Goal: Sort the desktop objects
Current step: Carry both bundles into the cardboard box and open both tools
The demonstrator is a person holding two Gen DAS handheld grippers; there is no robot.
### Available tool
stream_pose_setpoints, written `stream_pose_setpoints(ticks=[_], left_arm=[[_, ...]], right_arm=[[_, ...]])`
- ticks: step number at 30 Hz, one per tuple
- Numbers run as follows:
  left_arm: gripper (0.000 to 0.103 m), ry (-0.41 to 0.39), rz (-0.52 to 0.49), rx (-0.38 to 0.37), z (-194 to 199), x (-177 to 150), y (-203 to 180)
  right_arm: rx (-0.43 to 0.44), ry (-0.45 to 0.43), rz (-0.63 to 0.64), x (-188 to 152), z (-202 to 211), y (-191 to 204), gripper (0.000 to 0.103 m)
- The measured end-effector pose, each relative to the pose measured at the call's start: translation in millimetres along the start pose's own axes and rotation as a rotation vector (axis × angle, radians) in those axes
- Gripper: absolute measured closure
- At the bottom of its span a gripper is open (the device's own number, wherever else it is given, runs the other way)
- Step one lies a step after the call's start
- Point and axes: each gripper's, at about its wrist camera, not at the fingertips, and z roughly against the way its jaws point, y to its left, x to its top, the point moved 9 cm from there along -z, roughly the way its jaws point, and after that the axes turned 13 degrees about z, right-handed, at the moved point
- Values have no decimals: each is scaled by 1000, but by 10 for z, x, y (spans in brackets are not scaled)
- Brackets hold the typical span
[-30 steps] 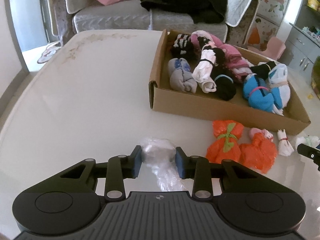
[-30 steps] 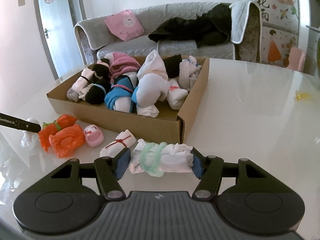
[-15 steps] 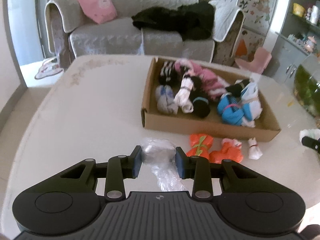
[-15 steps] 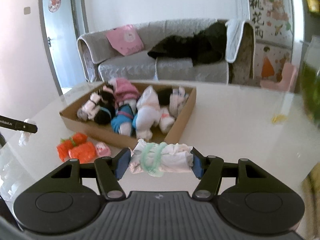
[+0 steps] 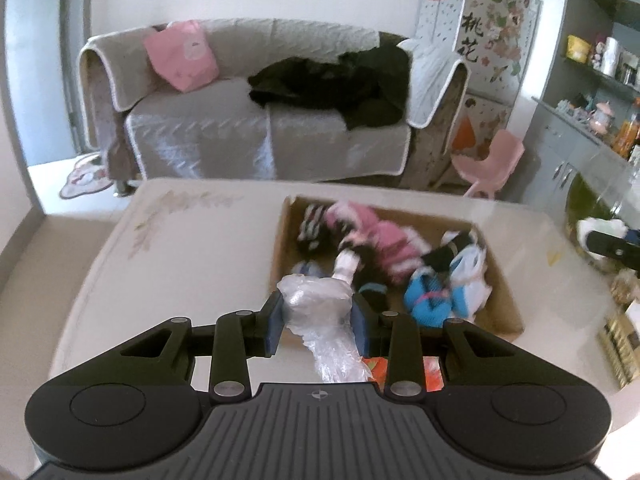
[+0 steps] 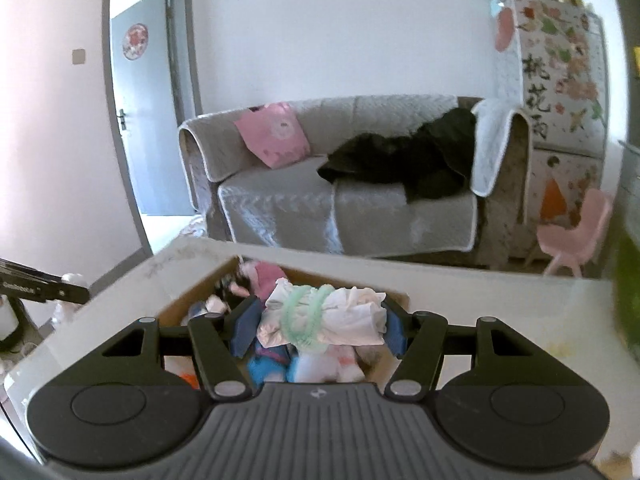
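My left gripper [image 5: 318, 322] is shut on a clear crumpled plastic bag [image 5: 320, 312] and holds it high above the near left edge of the cardboard box [image 5: 508, 312]. The box holds several rolled cloth bundles, among them a pink one [image 5: 380, 240] and a blue one [image 5: 428, 300]. My right gripper [image 6: 316, 326] is shut on a white cloth roll [image 6: 340, 316] bound with a green band, held above the same box [image 6: 188, 304]. Orange bundles [image 5: 378, 368] lie on the table just below the left gripper, mostly hidden.
The box sits on a white table [image 5: 192, 248]. A grey sofa [image 5: 240, 128] with a pink cushion and black clothes stands behind it. A pink child's chair [image 5: 492, 164] and cabinets stand to the right. The right gripper shows at the left wrist view's right edge [image 5: 608, 244].
Both grippers have risen well above the table with their loads and moved over the box. The box and bundles now look smaller and lower in both views.
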Motion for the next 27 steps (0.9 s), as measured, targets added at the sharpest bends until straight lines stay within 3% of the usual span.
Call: stream_pose_setpoints(ticks=[9, 16, 21, 27], left_arm=[[61, 45, -55, -56, -648, 303, -556], [61, 143, -64, -70, -1301, 28, -714], [61, 211, -54, -65, -1675, -219, -694], [60, 214, -85, -63, -1822, -364, -708]], right_arm=[[62, 48, 2, 235, -791, -30, 44], [72, 151, 20, 60, -1390, -21, 44], [68, 209, 36, -112, -1590, 24, 44], [59, 257, 35, -257, -1754, -15, 43]])
